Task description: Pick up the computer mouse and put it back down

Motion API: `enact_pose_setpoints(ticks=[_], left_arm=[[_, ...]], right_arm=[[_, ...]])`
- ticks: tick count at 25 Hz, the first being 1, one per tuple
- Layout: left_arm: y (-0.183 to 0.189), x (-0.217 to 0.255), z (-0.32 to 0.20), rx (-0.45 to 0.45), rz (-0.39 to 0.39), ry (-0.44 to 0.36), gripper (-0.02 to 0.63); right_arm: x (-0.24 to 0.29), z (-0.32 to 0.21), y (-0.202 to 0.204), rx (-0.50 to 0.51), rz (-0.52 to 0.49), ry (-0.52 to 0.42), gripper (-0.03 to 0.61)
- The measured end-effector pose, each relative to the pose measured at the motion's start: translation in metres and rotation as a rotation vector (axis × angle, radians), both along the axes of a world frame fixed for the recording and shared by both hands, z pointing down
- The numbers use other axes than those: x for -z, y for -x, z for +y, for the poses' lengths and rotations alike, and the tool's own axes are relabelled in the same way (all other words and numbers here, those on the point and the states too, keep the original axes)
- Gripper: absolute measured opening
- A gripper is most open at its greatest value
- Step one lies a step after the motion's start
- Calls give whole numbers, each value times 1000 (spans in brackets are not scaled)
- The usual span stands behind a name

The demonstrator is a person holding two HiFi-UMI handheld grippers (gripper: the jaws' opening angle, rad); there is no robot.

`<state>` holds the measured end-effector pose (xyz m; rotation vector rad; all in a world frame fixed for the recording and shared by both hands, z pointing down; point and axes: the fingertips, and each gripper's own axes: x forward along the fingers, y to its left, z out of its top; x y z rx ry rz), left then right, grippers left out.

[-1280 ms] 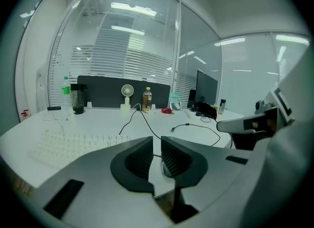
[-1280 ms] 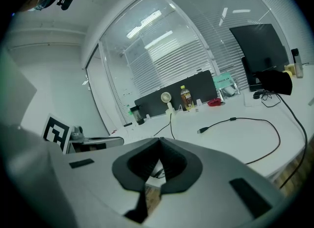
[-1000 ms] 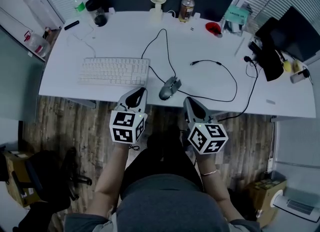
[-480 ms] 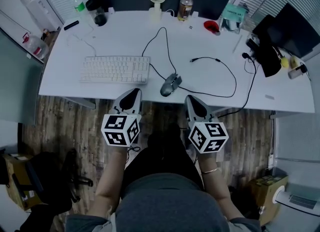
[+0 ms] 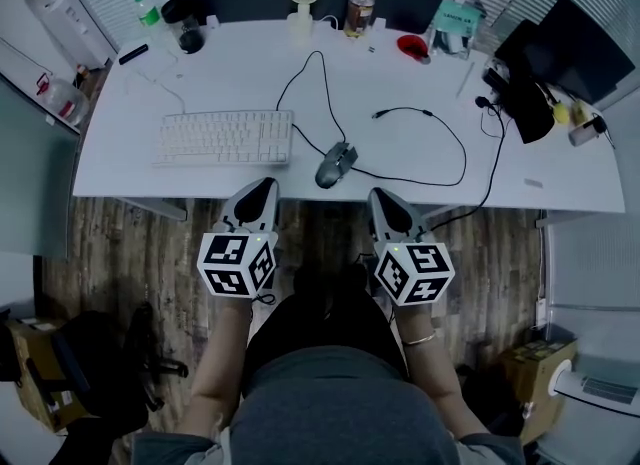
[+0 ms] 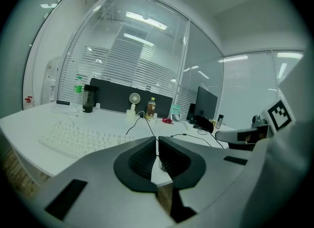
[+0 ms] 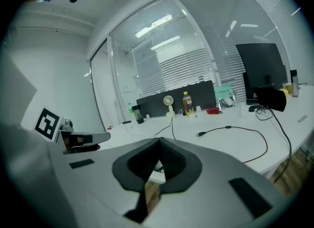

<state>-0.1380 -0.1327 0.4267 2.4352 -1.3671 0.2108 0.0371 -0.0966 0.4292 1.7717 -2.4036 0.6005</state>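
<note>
Mouse (image 5: 337, 164) sits on the white bench (image 5: 520, 168) near the front edge, just right of the keyboard (image 5: 222, 137), with its cable running back. Your left tool (image 5: 266, 187) and right tool (image 5: 380, 196) hang at the bench edge, either side of the mouse and apart from it. Both are pinched together with nothing between the jaws.

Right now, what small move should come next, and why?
Probably open the right gripper and ease it toward the computer mouse: it and the left gripper are shut and empty at the desk's near edge, and the mouse lies untouched just ahead between them.
</note>
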Motion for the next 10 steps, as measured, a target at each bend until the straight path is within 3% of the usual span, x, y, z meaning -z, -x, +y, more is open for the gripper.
enact_pose_setpoints(ticks=[10], left_arm=[[-16,0,8,9,-3,4,32]], right_arm=[[2,8,-17,16,-10,-6,0]])
